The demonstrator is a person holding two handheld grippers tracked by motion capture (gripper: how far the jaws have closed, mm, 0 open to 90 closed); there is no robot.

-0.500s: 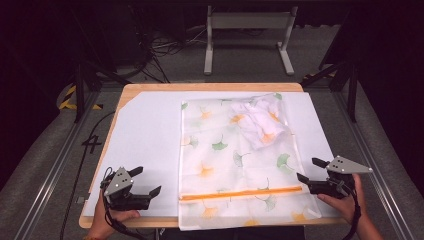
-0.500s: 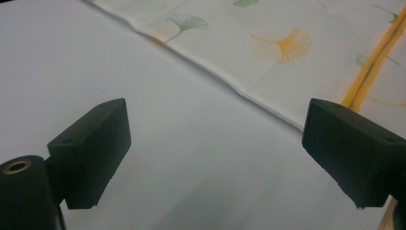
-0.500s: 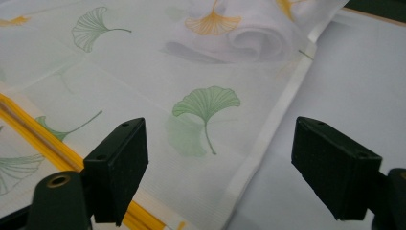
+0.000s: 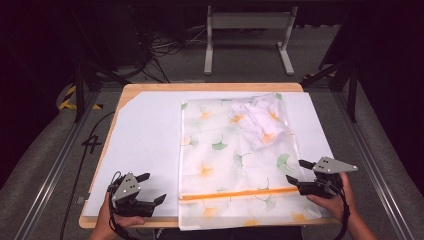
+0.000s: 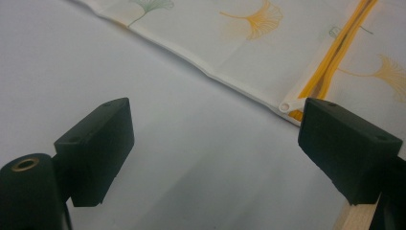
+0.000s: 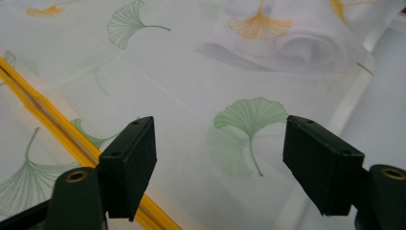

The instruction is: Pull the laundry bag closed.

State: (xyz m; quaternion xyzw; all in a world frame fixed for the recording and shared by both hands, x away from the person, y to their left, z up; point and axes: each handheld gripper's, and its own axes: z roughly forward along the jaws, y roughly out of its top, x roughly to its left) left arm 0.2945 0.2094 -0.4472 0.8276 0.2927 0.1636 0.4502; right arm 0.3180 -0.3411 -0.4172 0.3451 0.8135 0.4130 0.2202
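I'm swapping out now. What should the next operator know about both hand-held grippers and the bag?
Left hand-held gripper: open, holding nothing, over the white sheet beside the bag's left edge.
Right hand-held gripper: open, holding nothing, at the bag's right edge.
Mesh bag with ginkgo print lies flat; orange zipper runs across its near end; folded cloth sits inside at the far right corner.
Done: cloth is in the bag.
Left: probably the zipper; I can't tell if it's closed.
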